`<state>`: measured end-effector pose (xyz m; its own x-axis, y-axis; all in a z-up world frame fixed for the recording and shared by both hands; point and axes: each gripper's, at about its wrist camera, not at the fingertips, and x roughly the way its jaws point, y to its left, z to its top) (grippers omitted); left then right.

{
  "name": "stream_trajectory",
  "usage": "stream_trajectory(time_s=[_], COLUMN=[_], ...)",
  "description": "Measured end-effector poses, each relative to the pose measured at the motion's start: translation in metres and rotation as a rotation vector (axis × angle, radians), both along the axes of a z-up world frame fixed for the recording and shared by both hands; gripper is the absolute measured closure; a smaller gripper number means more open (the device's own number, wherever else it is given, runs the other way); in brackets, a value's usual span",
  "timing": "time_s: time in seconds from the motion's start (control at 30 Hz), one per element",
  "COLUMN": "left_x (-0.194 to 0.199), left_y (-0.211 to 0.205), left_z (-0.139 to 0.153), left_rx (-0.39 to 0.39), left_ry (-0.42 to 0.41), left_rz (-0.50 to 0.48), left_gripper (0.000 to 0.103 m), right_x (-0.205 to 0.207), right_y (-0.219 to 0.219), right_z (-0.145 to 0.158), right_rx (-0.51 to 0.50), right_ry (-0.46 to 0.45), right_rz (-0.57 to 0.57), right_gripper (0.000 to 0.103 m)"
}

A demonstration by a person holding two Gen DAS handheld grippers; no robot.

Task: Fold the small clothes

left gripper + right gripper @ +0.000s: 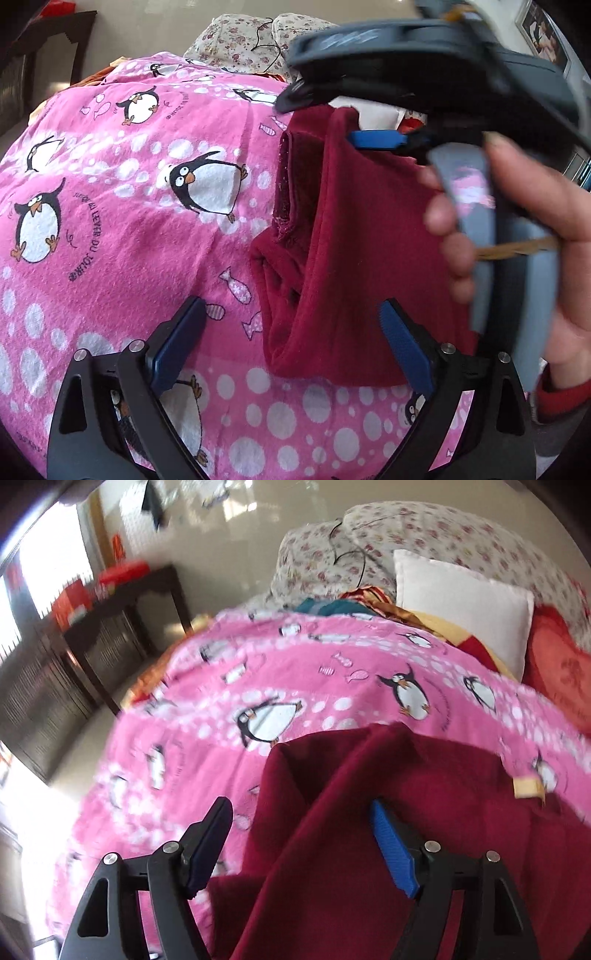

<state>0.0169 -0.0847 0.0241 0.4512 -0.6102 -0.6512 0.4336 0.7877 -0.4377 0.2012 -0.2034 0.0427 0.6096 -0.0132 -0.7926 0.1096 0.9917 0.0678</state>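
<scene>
Closest to the left wrist camera, the left gripper (293,350) stood with its two blue-padded fingers spread wide and nothing between them. Its left finger hung over the pink penguin blanket (122,206) and its right finger lay over the lower edge of the dark red garment (343,258). That garment sat on the blanket in a loose, half-folded heap, with one fold rising toward the far side and a seamed opening showing on its left part.

Beyond the garment in that view, the right gripper (376,139) reached in from the right, held by the person's hand (517,229). One blue finger lay against the top edge of the garment; whether it pinched the cloth could not be told there.

In the right wrist view, the right gripper (301,843) showed its fingers wide apart, with a raised ridge of the garment (369,812) running between them, not squeezed.

Past the garment, at the blanket's far edge, lay a white pillow (461,605), a red heart-shaped cushion (561,675) and a flowered quilt (424,528). Left of the blanket stood a dark wooden table (122,605).
</scene>
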Motion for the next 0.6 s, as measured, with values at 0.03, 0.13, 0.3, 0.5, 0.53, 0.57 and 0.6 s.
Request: stream_trajectory(time_s=[0.03,0.13,0.3,0.5,0.53,0.57,0.6], left_x=[0.0,0.001,0.006,-0.038,-0.045,-0.054,-0.061], left_y=[-0.001,-0.003,-0.013,-0.034,-0.041,-0.052,-0.064], left_z=[0.0,0.001,0.004,0.057,0.067,0.078,0.086], left_rx=[-0.003,-0.007,-0.075,-0.098,-0.088,-0.075,-0.074], left_ry=[-0.006,-0.022,0.009,-0.135,-0.162,-0.194,-0.209], left_rz=[-0.001,-0.023,-0.144,-0.3,-0.32,-0.344,-0.373], left_gripper=[0.008,0.008,0.055,0.068,0.068,0.068,0.068], right_x=[0.005,0.008,-0.022,-0.097,-0.111,-0.123,-0.138], right_y=[0.002,0.0,-0.023,-0.071,-0.084,-0.095,-0.111], right_z=[-0.005,-0.013,0.004,0.067,0.075,0.082,0.089], right_rx=[-0.03,-0.075,0.05,0.156,0.16,0.161,0.16], right_ry=[0.017,0.01,-0.074,-0.236,-0.255,-0.269,-0.286], right_rz=[0.004,0.016,0.06,0.066,0.055,0.043,0.024], right_gripper=[0.029,0.043,0.081,0.086,0.086,0.086,0.086])
